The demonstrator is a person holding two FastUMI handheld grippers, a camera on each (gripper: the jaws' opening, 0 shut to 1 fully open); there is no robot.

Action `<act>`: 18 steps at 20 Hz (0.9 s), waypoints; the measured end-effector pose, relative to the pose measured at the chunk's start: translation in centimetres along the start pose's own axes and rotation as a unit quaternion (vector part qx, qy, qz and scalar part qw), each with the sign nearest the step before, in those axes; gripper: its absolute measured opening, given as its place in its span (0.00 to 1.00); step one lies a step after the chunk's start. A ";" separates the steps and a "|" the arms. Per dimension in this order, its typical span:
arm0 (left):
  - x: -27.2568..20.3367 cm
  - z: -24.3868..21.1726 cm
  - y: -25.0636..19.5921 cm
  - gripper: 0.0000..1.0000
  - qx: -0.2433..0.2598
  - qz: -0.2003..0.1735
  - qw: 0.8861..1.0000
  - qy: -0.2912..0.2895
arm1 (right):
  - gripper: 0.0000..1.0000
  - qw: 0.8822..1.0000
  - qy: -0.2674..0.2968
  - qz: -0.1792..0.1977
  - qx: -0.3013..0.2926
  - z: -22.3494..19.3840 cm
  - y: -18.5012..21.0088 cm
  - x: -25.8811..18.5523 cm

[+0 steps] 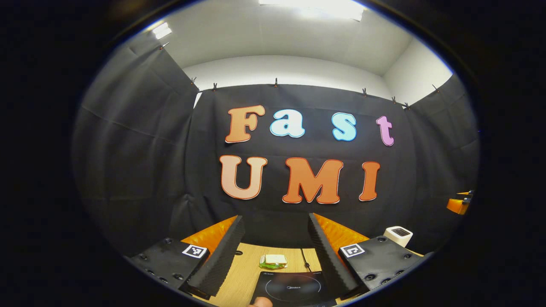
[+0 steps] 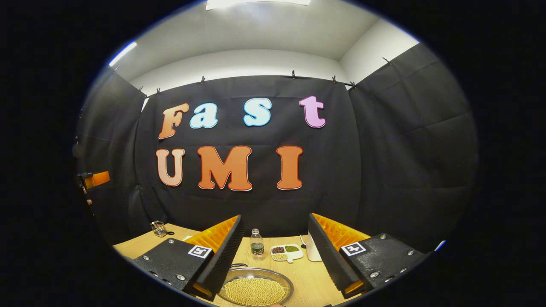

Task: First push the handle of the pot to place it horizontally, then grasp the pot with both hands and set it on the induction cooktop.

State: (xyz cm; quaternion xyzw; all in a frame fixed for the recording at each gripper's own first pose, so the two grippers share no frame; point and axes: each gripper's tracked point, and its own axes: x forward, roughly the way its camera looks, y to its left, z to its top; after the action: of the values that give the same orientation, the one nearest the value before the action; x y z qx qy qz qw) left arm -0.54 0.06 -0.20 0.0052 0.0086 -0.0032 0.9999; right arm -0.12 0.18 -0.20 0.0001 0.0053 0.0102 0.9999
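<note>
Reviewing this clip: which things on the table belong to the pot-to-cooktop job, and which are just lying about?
Job:
induction cooktop
metal pot of beans

Lying about:
sponge
white box
water bottle
divided dish
small glass

The induction cooktop (image 1: pixel 294 289) lies flat on the wooden counter (image 1: pixel 239 273), seen in the left gripper view low between that tool's spread fingers. It is a dark, glossy slab with a thin pale ring marked on its top and nothing standing on it. A thin dark cord runs from its far edge toward the back of the counter.

In the right gripper view a shallow, round metal pot (image 2: pixel 256 291) sits on the counter (image 2: pixel 307 277), close in front of the tool's fingers. It is filled almost level with small yellowish beans. Its bright rim shows all round the far side; a handle cannot be made out.
</note>
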 end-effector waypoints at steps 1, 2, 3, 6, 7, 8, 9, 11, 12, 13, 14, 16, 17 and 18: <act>0.0 -0.1 0.1 0.99 0.001 0.001 1.000 0.001 | 0.94 1.000 0.001 0.000 0.000 -0.1 0.0 0.0; 0.1 -0.1 0.2 0.97 0.001 0.002 1.000 0.002 | 0.94 1.000 0.002 0.000 0.001 -0.2 0.1 0.1; 0.0 0.0 0.3 0.97 0.002 0.003 1.000 0.002 | 0.94 1.000 0.003 0.001 0.001 -0.2 0.2 0.2; 0.1 0.0 0.6 0.99 0.004 0.006 1.000 0.001 | 0.93 1.000 0.005 0.005 0.003 -0.6 0.5 0.3; 0.0 -0.1 0.5 0.99 0.004 0.006 1.000 0.001 | 0.96 1.000 0.006 0.007 0.001 -0.7 0.7 0.3; 0.0 -0.1 0.5 0.99 0.004 0.006 1.000 0.002 | 0.88 1.000 0.006 0.009 -0.001 -0.9 0.8 0.3; 0.0 -0.1 0.4 0.99 0.004 0.005 1.000 0.002 | 0.85 1.000 0.007 0.010 -0.003 -1.1 1.0 0.3; 0.0 -0.2 0.4 0.98 0.004 0.005 1.000 0.003 | 0.80 1.000 0.011 0.012 -0.009 -1.5 1.2 0.1; 0.0 -0.4 0.4 0.99 0.005 0.005 1.000 0.004 | 0.77 1.000 0.012 0.016 -0.012 -1.8 1.5 0.1; -0.1 -0.4 0.4 0.99 0.005 0.006 1.000 0.005 | 0.74 1.000 0.011 0.020 -0.015 -1.9 1.8 0.0; -0.1 -0.4 0.5 0.99 0.006 0.006 1.000 0.005 | 0.69 1.000 0.010 0.020 -0.019 -2.1 2.0 -0.3; -0.1 -0.3 0.6 0.99 0.004 0.006 1.000 0.005 | 0.55 0.999 0.006 0.026 -0.024 -2.3 2.5 -0.5; -0.2 -0.4 0.6 0.99 0.005 0.007 1.000 0.006 | 0.53 0.999 0.006 0.030 -0.025 -2.5 2.8 -0.8; -0.2 -0.3 0.9 0.99 0.006 0.010 1.000 0.006 | 0.53 0.999 0.006 0.035 -0.025 -2.8 3.3 -0.9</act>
State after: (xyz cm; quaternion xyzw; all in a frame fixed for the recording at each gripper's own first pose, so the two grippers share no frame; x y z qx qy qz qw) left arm -0.74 0.92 -0.53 0.0110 0.0147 0.0066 0.9998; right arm -1.09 3.43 -3.02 -0.0250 0.0113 0.0451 0.9986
